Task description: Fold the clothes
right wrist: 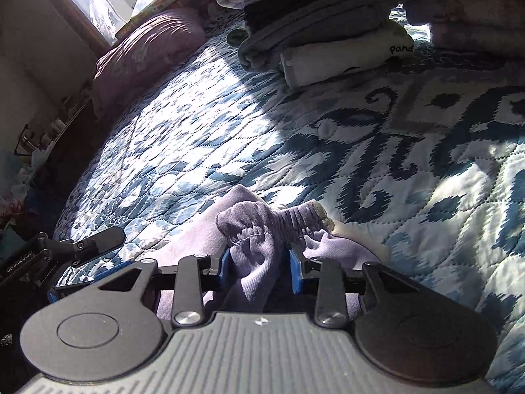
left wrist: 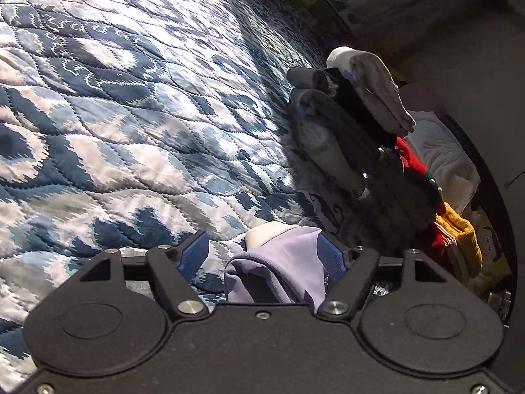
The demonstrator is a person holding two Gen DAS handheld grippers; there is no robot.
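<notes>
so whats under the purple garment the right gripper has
The blue patterned quilt shows around the purple garment. The part directly beneath is covered, so nothing else can be confirmed.

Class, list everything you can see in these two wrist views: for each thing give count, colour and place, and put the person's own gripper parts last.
Quilt: one, blue and white patterned, covering the bed under everything.
Lavender garment: one, pale purple, bunched on the quilt between the right gripper's fingers; also seen in the left view.
Folded stack: one pile, grey, black and white, far side of the quilt.
Loose clothes pile: red, yellow, white, beyond the bed edge.
Pillow: one, mauve, near the window.
Left gripper: fingers apart, garment against one pad.
Right gripper: fingers closed on the garment.
</notes>
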